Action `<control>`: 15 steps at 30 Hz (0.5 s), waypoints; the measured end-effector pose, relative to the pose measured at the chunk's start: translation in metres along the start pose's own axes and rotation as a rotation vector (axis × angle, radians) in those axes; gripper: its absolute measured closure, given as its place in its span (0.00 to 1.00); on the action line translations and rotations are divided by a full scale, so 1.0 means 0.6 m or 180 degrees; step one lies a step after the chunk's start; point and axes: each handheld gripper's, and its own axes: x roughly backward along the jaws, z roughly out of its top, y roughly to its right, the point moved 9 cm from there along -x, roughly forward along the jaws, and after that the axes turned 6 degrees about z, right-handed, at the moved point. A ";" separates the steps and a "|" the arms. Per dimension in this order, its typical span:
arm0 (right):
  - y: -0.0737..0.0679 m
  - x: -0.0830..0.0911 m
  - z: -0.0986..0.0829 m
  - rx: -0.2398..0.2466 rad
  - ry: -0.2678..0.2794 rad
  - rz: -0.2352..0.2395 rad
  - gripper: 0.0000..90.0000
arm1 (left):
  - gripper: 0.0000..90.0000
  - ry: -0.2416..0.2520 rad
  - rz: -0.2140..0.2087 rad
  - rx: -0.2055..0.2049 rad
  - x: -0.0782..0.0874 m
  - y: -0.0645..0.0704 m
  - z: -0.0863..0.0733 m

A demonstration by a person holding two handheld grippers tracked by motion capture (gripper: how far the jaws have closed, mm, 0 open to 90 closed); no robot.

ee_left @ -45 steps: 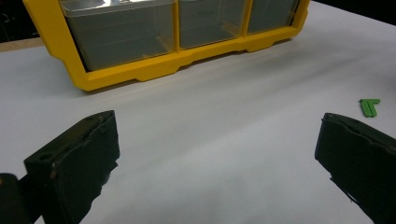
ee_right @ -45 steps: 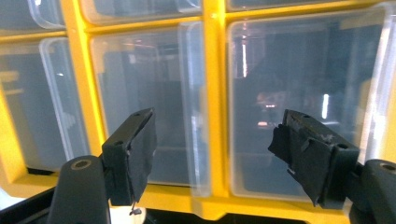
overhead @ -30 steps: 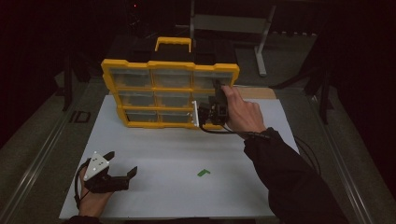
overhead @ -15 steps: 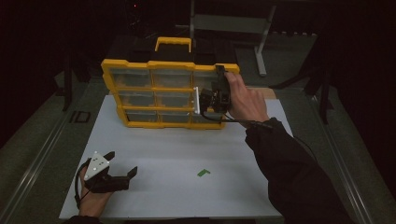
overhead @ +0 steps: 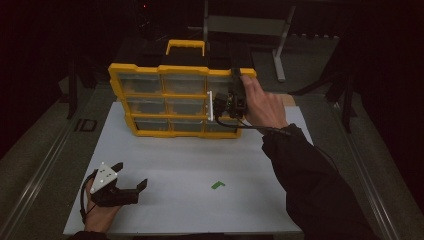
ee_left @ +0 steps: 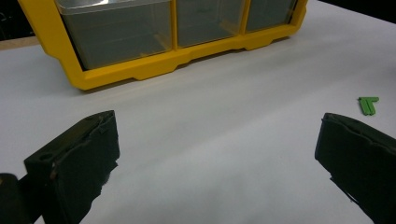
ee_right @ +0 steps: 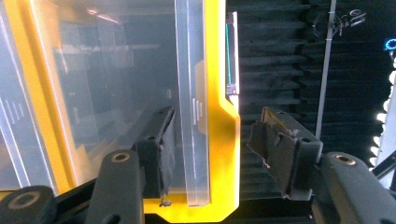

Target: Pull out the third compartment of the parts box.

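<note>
A yellow organiser case with clear compartment lids stands tilted up at the back of the white table. My right gripper is at its upper right corner. In the right gripper view the jaws of that gripper straddle the case's yellow edge, open, with a narrow gap showing on the right side. My left gripper rests low at the near left of the table, wide open and holding nothing. The case's lower edge lies ahead of it.
A small green L-shaped piece lies on the table, right of the left gripper. A black box with a yellow handle stands behind the case. Dark metal stands rise at the back right.
My right gripper has slid up the case's right edge to its top corner. The case and the left gripper have stayed put.
</note>
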 end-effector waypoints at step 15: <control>0.002 -0.002 -0.004 0.0004 -0.0035 -0.0102 0.55 | 0.00 -0.0001 0.0001 0.0001 0.000 0.000 0.000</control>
